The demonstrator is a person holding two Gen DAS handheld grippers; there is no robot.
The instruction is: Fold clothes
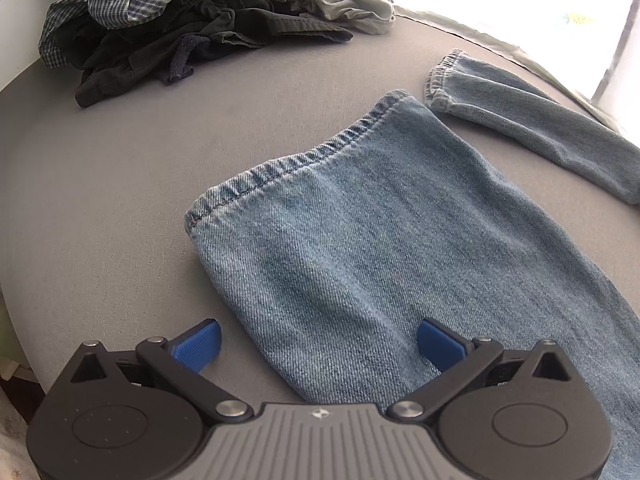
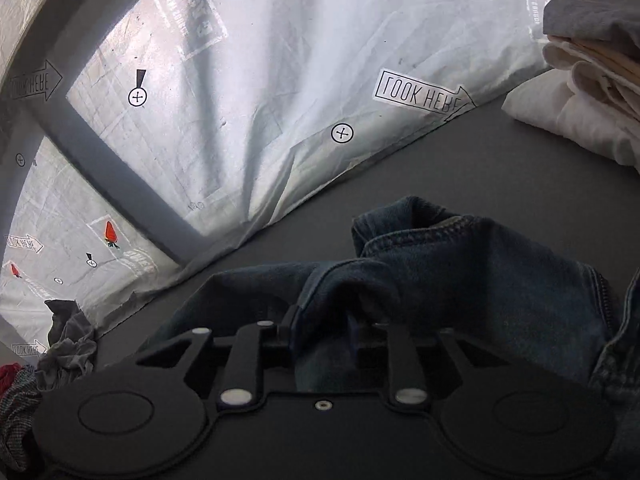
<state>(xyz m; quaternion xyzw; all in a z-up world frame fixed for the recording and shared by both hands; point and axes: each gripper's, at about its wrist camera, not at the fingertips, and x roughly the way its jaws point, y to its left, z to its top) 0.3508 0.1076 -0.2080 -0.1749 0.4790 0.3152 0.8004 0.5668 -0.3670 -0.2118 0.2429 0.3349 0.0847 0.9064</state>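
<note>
- the left tongs are released, blue-padded fingers spread wide, one over the bare grey surface, the other over a leg of the faded blue denim jeans.
- that leg lies flat on the surface, hem toward the far side; the second leg lies apart to its right.
- the right tongs are clenched on a bunched fold of the jeans' darker upper part, lifted slightly off the surface.
- farther off, a crumpled heap of checked, black and grey clothes.
- a stack of folded white and grey garments sits at the far right.
- a white printed sheet hangs behind the surface.
</note>
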